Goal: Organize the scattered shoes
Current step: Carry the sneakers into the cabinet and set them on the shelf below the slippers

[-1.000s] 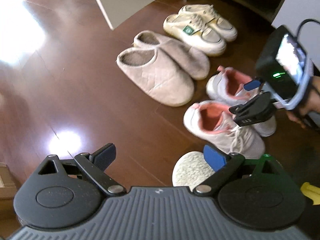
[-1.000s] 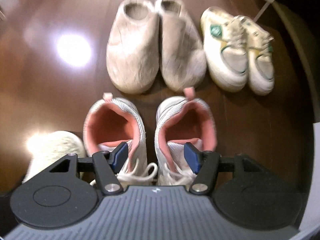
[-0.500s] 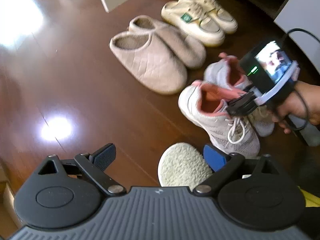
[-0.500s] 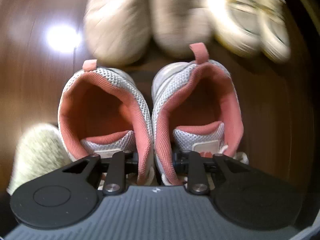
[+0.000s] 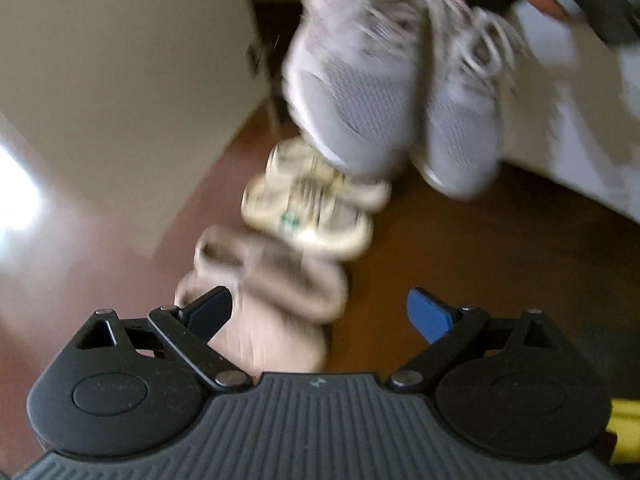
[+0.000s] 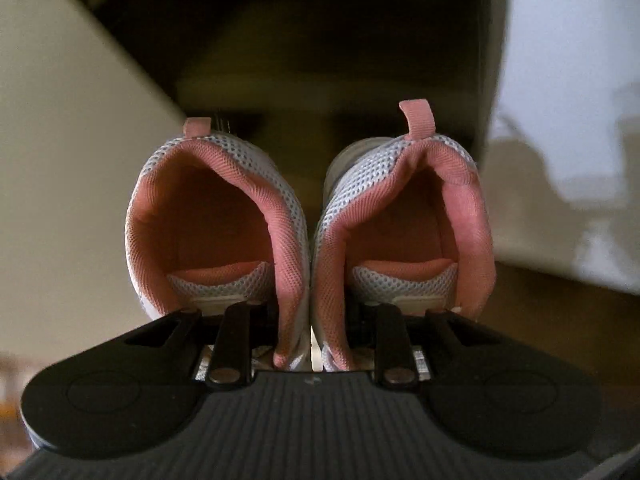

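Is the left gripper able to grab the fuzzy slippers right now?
Probably yes. The left gripper is open and empty, the slippers lie on the floor just beyond its fingers, and nothing is between them. The held sneakers hang farther off.

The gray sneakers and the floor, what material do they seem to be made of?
Sneakers: woven mesh fabric, matte, judging by the tiny holes; the pink collar looks like soft knit padding. Floor: probably polished wood or laminate, brown and glossy, though blurred.

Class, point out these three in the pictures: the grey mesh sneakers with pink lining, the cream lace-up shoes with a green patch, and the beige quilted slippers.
Grey mesh sneakers with pink lining (image 6: 296, 240): right wrist view, inner collar.
Cream lace-up shoes with a green patch (image 5: 308, 204): left wrist view, uppers.
Beige quilted slippers (image 5: 276, 300): left wrist view, toe.
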